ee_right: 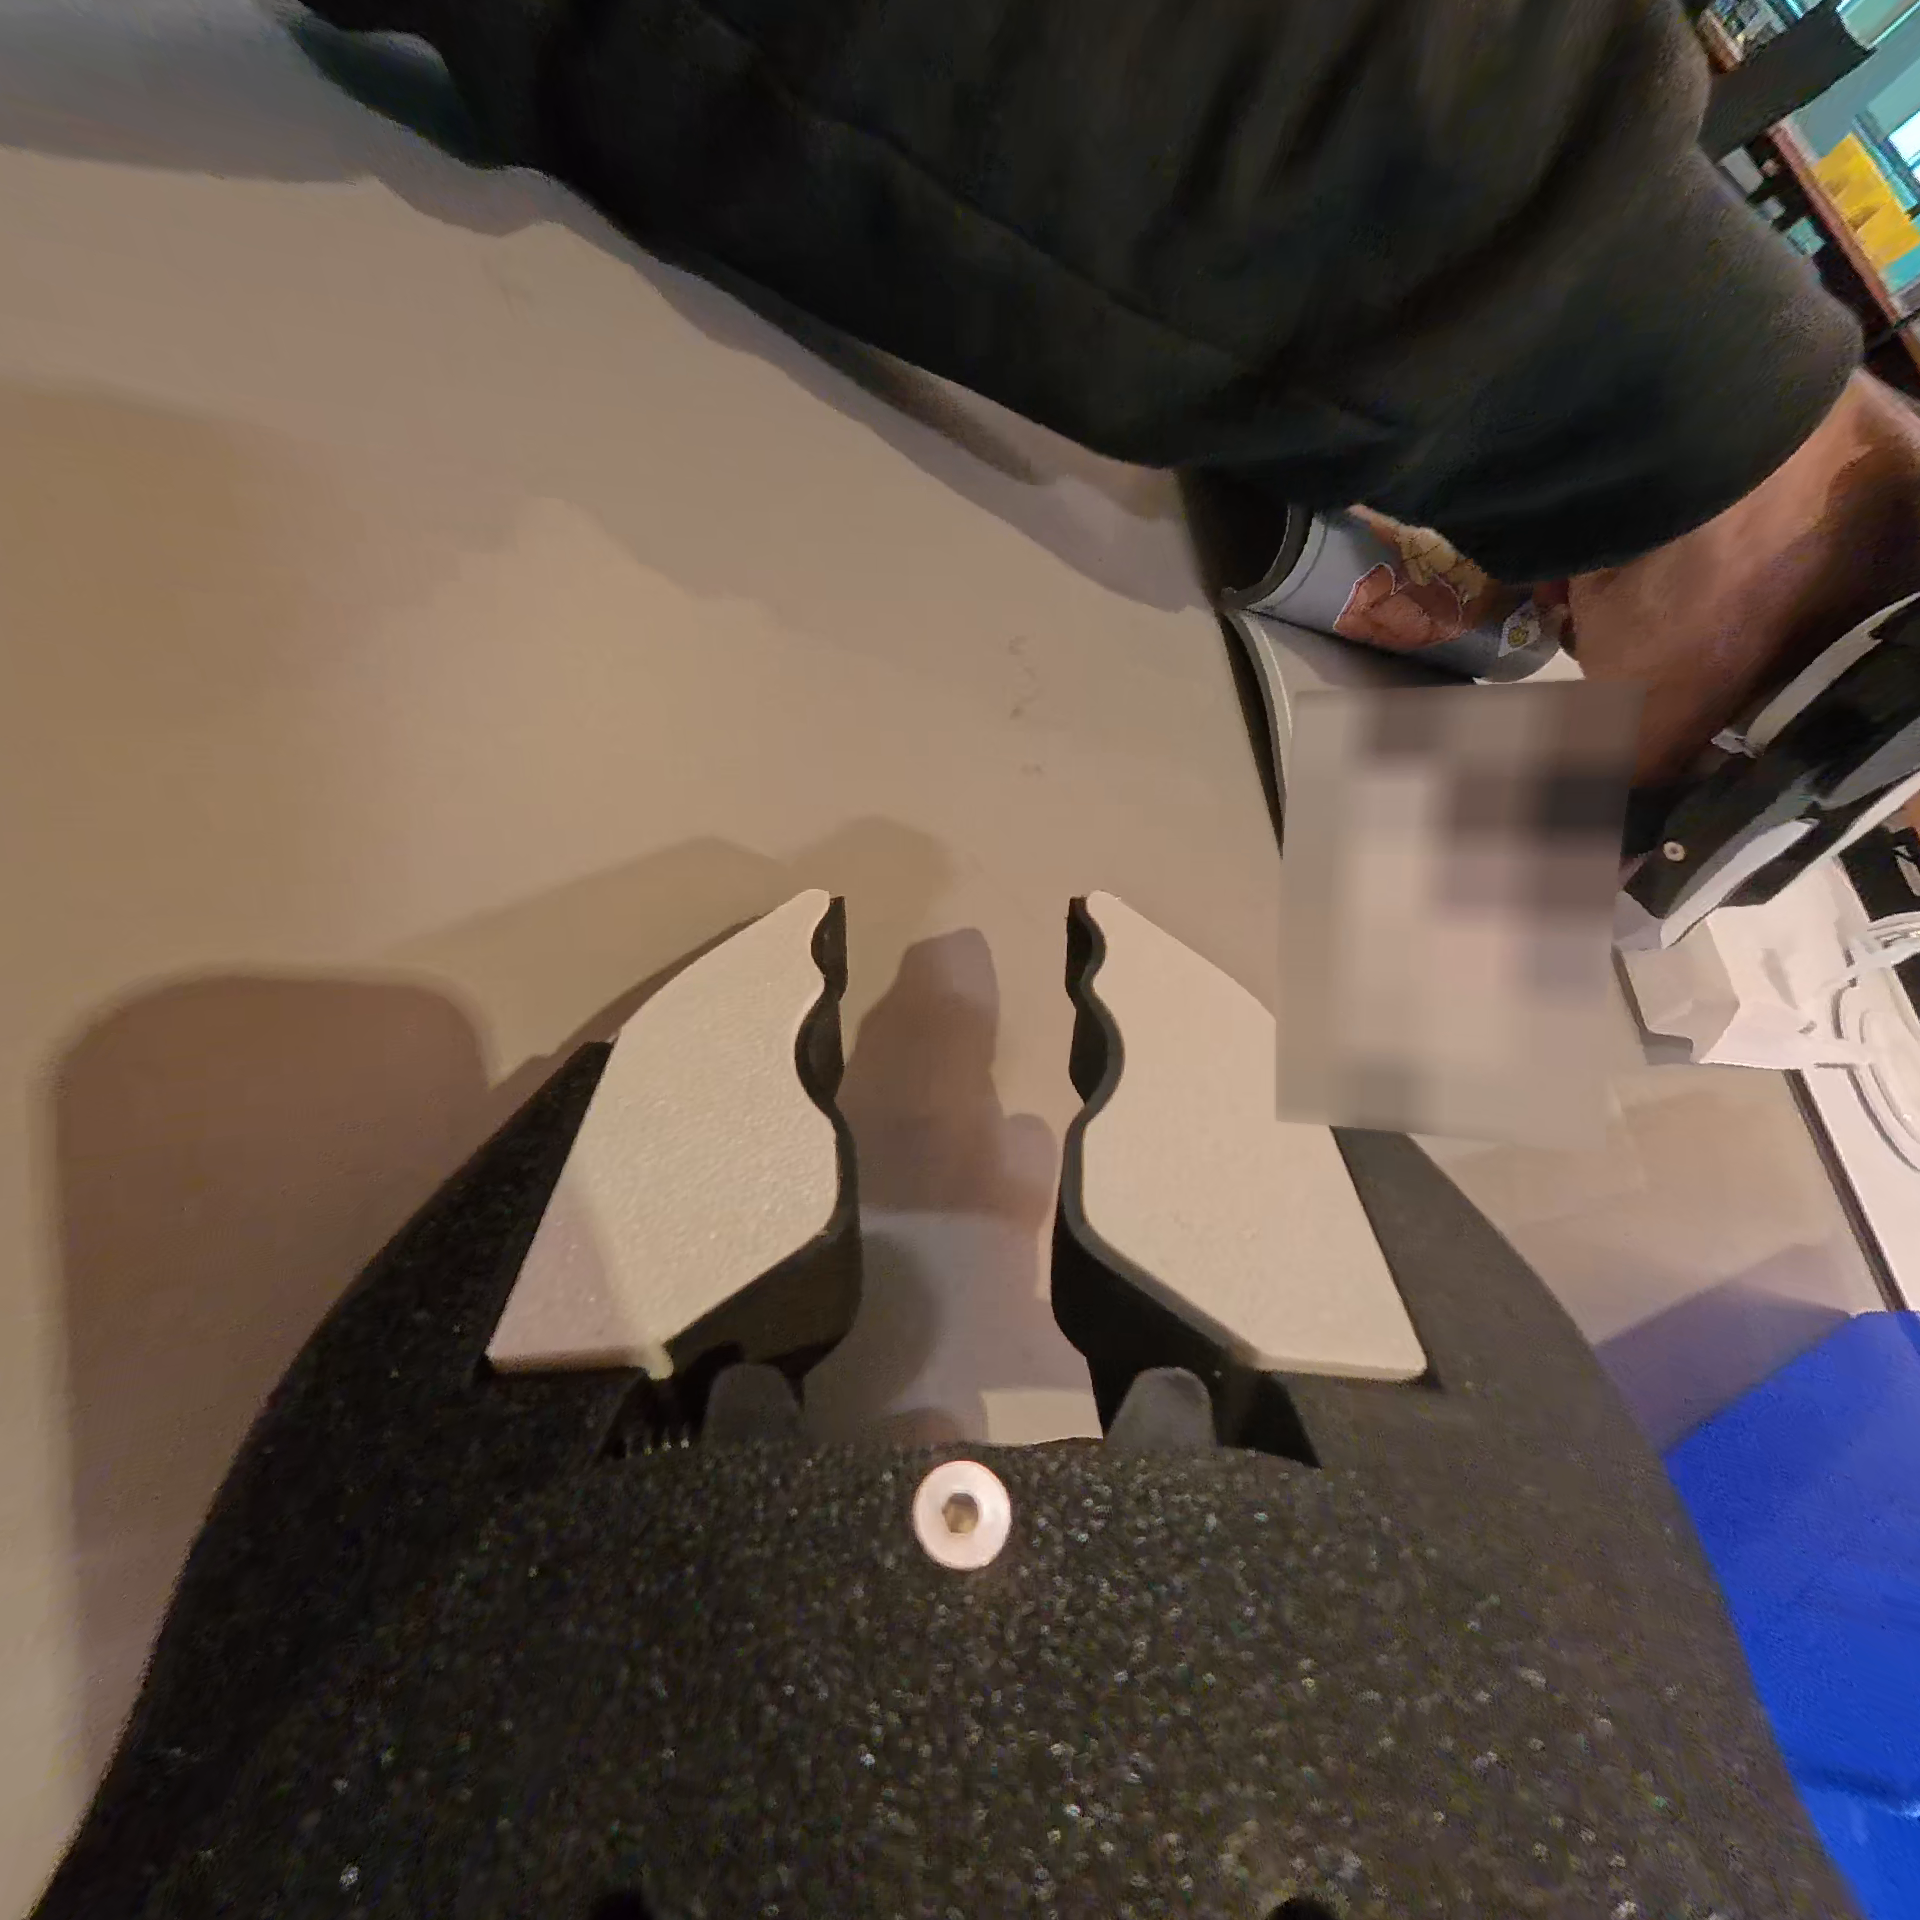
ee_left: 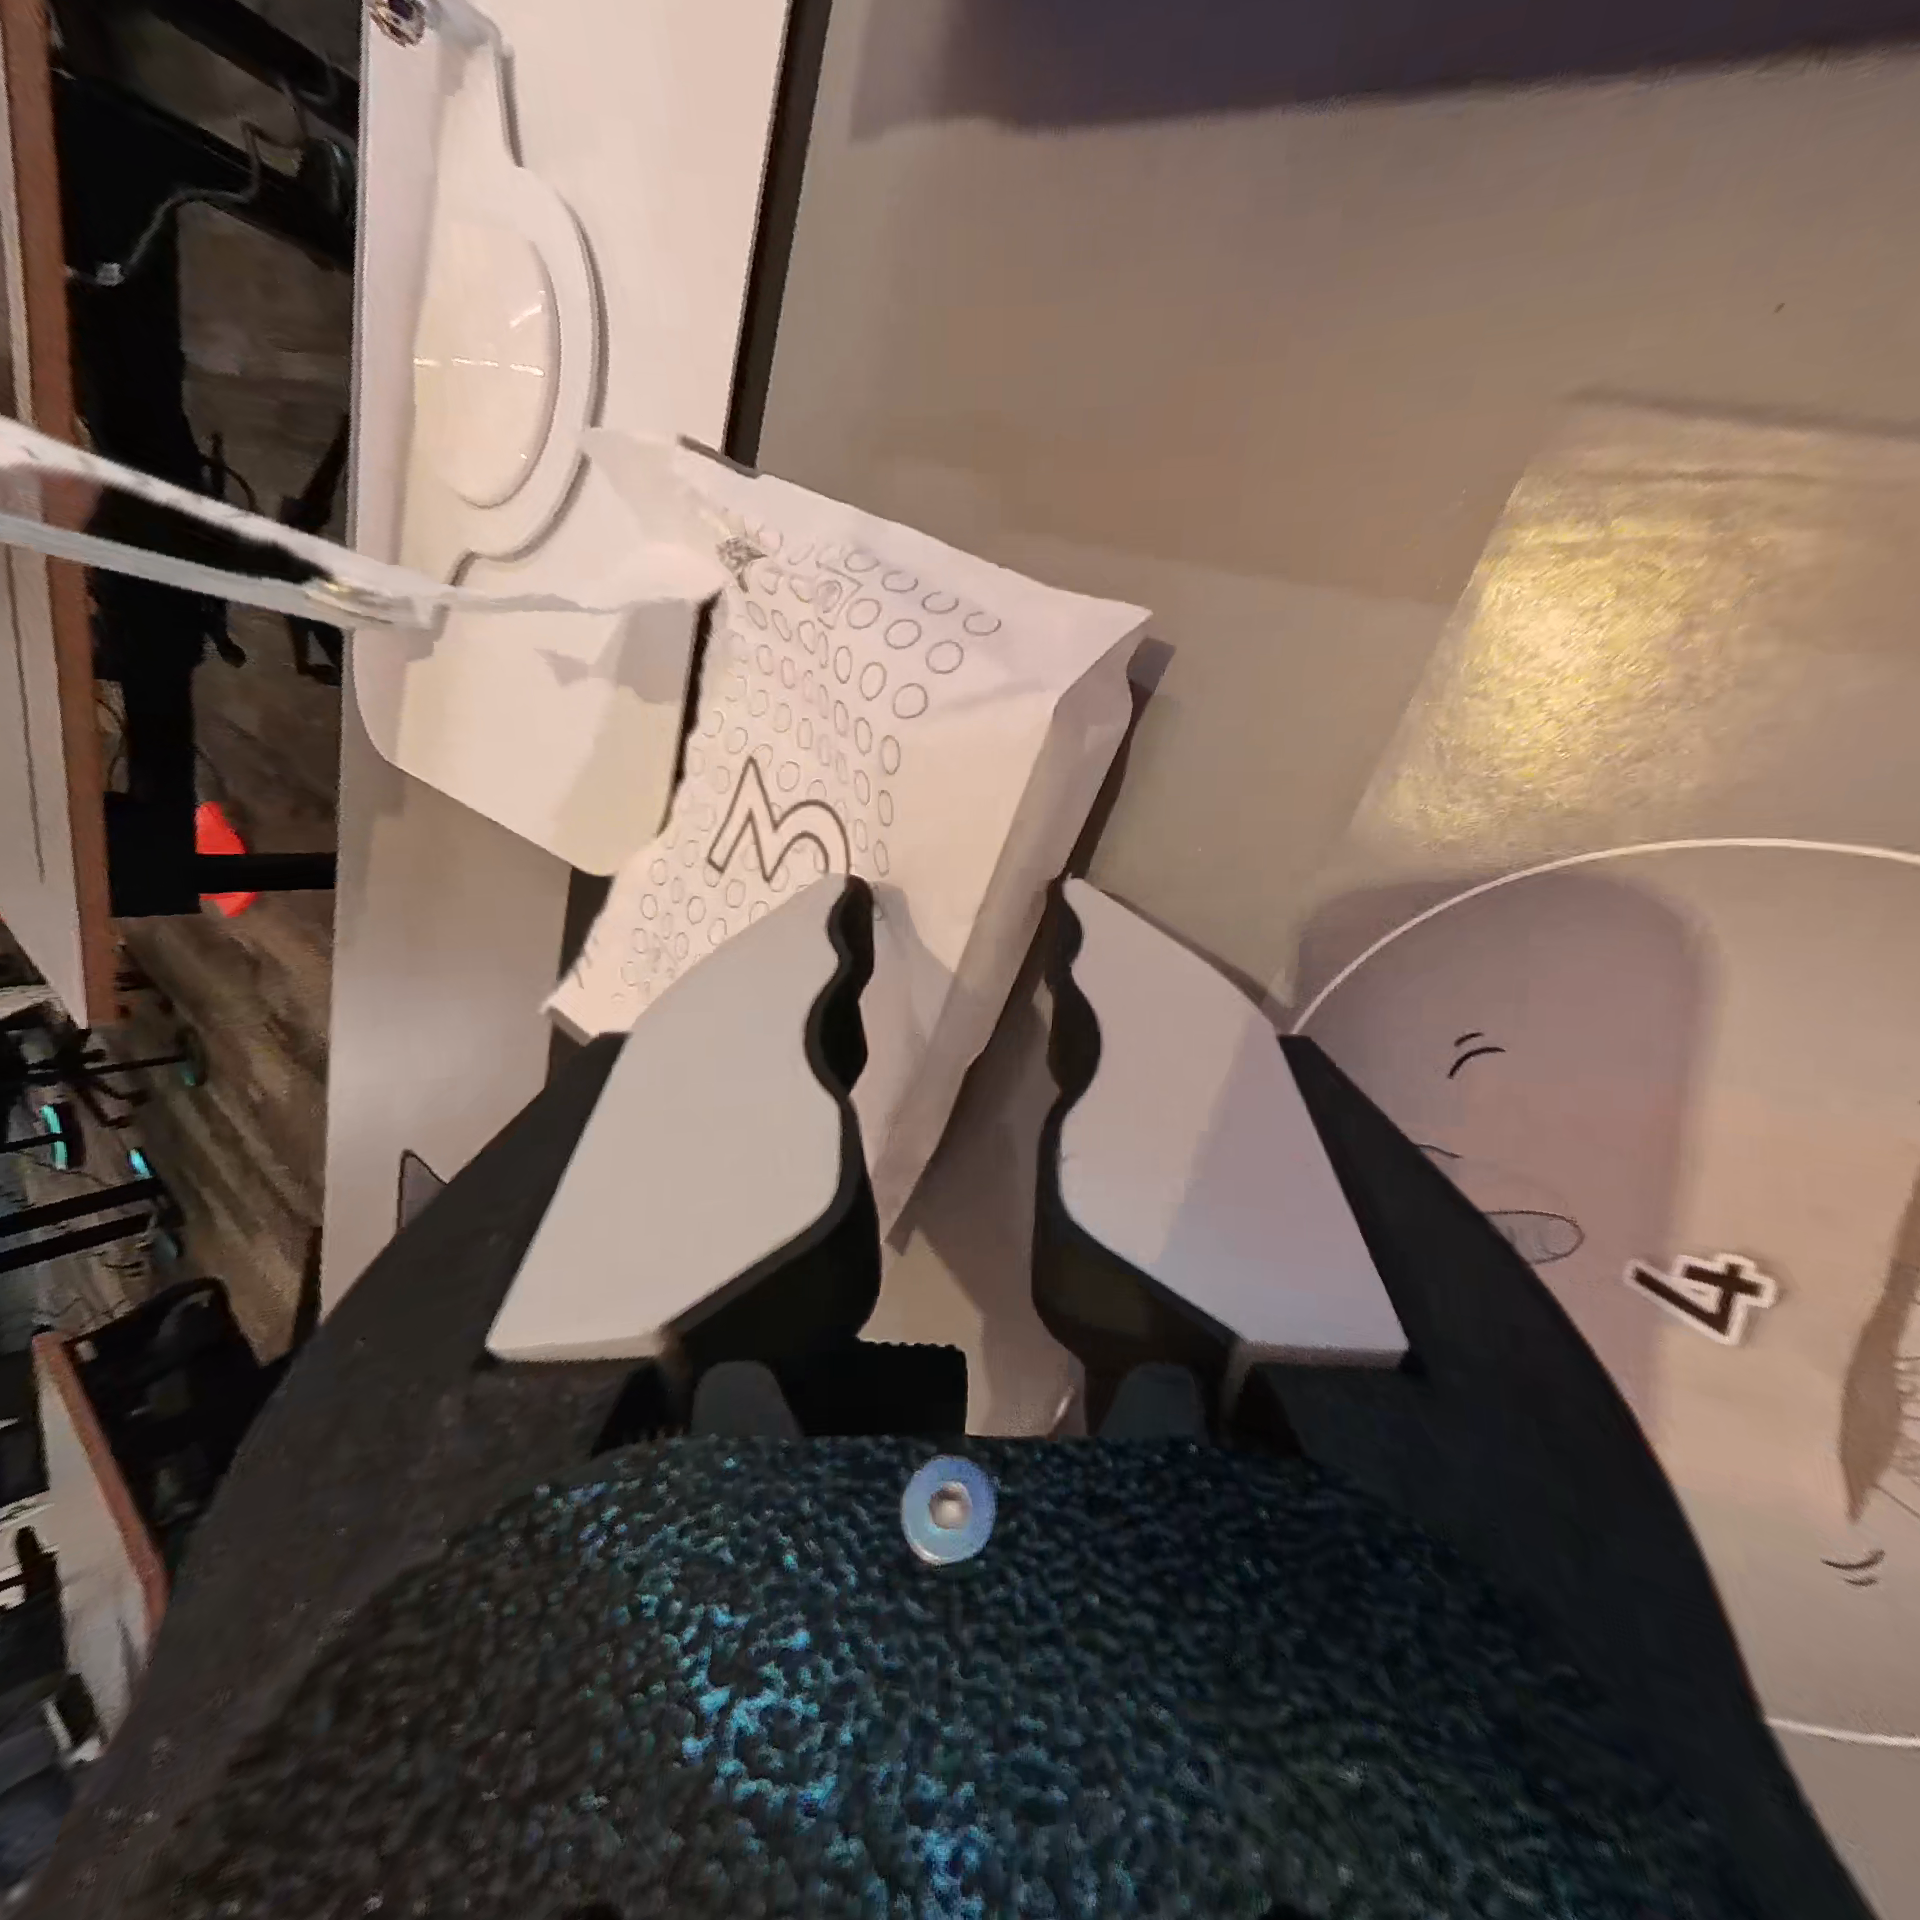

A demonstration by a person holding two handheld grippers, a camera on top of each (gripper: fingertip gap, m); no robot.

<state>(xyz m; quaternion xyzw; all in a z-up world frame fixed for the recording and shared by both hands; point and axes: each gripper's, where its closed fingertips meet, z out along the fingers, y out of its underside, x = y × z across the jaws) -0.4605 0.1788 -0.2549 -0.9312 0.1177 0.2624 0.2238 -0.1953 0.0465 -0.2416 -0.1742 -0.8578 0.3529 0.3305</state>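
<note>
Between the left gripper's (ee_left: 956,894) fingers, a paper packet's (ee_left: 935,748) lower end is hidden.

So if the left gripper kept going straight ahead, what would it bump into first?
Probably the white paper packet printed with little circles. It already lies between the open left gripper fingers, with gaps at both pads. Depth is hard to judge, so it may slide over it toward the white tray.

**Pale greys, black outlines, one patch of blue**

The paper sheet (ee_left: 831,727) is white, printed with rows of small black-outlined circles around a large outlined figure. The table (ee_left: 1299,364) is plain beige-grey. A thin white ring (ee_left: 1621,850) is marked on it. Both grippers have pale grey fingers (ee_right: 717,1122) with black pads on speckled black bodies. The sleeve (ee_right: 1143,208) is black; the cloth (ee_right: 1808,1558) bright blue.
</note>
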